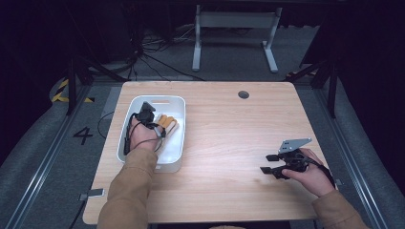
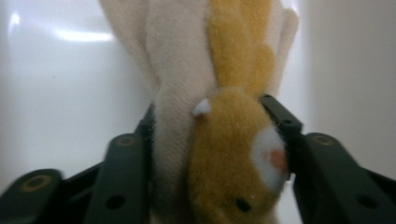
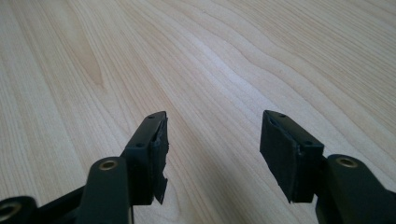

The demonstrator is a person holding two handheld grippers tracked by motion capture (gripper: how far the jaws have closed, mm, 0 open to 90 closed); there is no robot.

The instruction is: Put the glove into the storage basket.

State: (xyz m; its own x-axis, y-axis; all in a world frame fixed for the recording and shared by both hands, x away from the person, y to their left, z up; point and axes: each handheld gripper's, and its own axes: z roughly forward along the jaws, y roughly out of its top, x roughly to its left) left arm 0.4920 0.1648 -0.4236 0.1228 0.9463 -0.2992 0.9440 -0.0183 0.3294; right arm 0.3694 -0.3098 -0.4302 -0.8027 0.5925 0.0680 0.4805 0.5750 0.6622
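one plush toy [image 2: 233, 154] lies between the left gripper [image 2: 217, 140] jaws inside the white bin [image 1: 176, 102]

A lab: dark curtains, floor cables [image 1: 157, 59], taped floor number [image 1: 83, 135].

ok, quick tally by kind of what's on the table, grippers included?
Plush toy, orange and cream, lying in the bin: 1
White plastic bin: 1
Hand-held gripper: 2, left hand-held gripper around the toy, right hand-held gripper open over bare wood
Total: 4
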